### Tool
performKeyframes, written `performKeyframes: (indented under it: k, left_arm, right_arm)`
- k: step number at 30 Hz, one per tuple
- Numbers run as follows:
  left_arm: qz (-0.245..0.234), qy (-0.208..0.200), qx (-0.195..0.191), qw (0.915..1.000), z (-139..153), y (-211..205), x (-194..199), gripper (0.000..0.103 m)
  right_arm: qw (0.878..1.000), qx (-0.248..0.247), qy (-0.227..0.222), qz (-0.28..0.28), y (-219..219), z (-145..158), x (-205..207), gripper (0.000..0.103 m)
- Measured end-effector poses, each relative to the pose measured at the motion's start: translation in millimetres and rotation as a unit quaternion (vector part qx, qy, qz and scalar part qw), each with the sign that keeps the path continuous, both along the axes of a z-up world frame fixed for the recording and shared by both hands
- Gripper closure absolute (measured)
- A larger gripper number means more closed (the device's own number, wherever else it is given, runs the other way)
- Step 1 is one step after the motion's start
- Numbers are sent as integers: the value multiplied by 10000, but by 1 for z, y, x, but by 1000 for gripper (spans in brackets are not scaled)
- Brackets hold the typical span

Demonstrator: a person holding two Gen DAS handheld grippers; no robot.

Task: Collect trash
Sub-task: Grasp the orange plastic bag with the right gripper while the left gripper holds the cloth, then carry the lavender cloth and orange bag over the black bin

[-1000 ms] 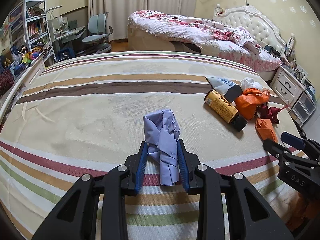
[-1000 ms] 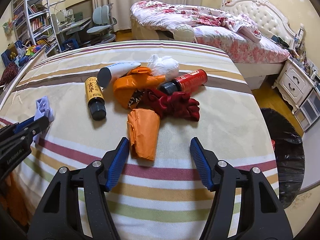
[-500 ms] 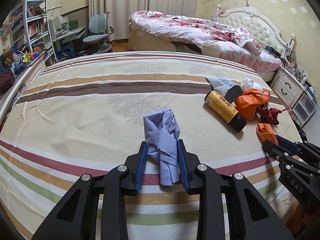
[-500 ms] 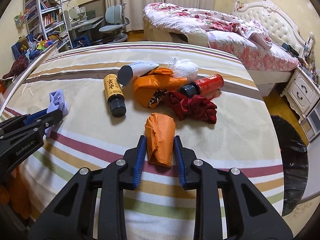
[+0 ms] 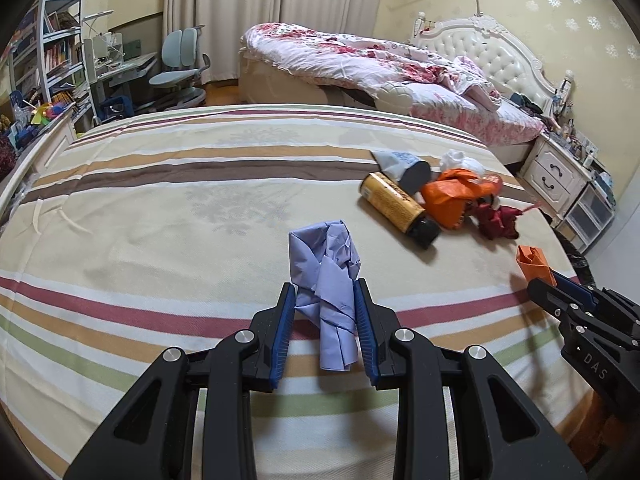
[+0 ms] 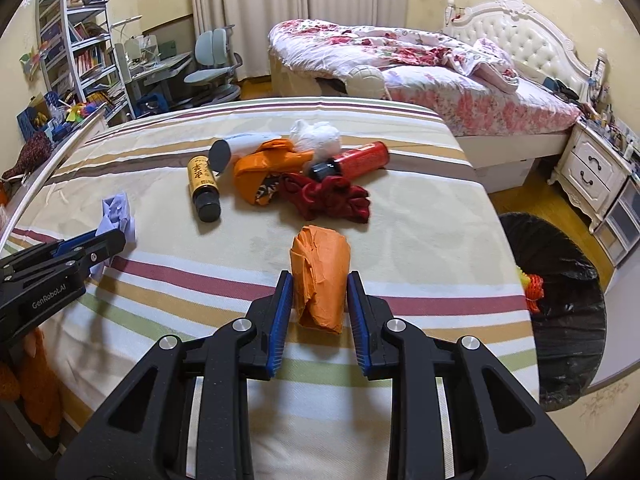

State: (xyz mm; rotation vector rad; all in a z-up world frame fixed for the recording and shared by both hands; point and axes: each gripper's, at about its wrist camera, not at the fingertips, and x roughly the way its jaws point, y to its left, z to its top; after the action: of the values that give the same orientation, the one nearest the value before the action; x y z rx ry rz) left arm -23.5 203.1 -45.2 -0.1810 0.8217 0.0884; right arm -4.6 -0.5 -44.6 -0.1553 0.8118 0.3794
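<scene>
My left gripper [image 5: 324,300] is shut on a crumpled lilac paper [image 5: 326,272], which hangs slightly above the striped bedspread [image 5: 160,208]. My right gripper [image 6: 319,292] is shut on a crumpled orange paper [image 6: 320,276], held a little off the cover. The same orange paper [image 5: 534,260] shows at the right of the left wrist view, and the lilac paper [image 6: 117,212] at the left of the right wrist view. A pile of trash lies beyond: a yellow bottle [image 6: 203,184], a red can [image 6: 356,160], a white tube [image 6: 240,146], an orange bag [image 6: 264,172], red cloth [image 6: 328,196] and a white wad [image 6: 316,136].
A black-lined trash bin [image 6: 560,292] stands on the floor right of the bed, with some trash inside. A second bed with a floral quilt [image 6: 400,60] is behind, nightstands [image 6: 592,172] to the right, shelves and a desk with a chair [image 6: 212,68] to the left.
The right gripper's jaws went from wide apart to shut on the orange paper, then lifted it slightly. The left gripper kept still with the lilac paper.
</scene>
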Motion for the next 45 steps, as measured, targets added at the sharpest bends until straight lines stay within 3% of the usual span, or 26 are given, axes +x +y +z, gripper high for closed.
performKeyframes:
  k: [14, 23, 35, 45]
  left_arm:
    - [-648, -312, 55, 9974, 22, -69, 1, 72]
    - [-1394, -542, 124, 9887, 30, -142, 22, 72]
    - [-2064, -755, 219, 9753, 31, -231, 60, 72]
    - [-2245, -678, 331, 9716, 23, -269, 85, 72]
  right_arm:
    - [9969, 75, -408, -672, -67, 20, -1, 76]
    - [9891, 49, -607, -1339, -128, 27, 10, 76]
    - [9778, -38, -641, -1996, -192, 21, 37, 75]
    - [9719, 34, -548, -2289, -222, 9, 56, 75]
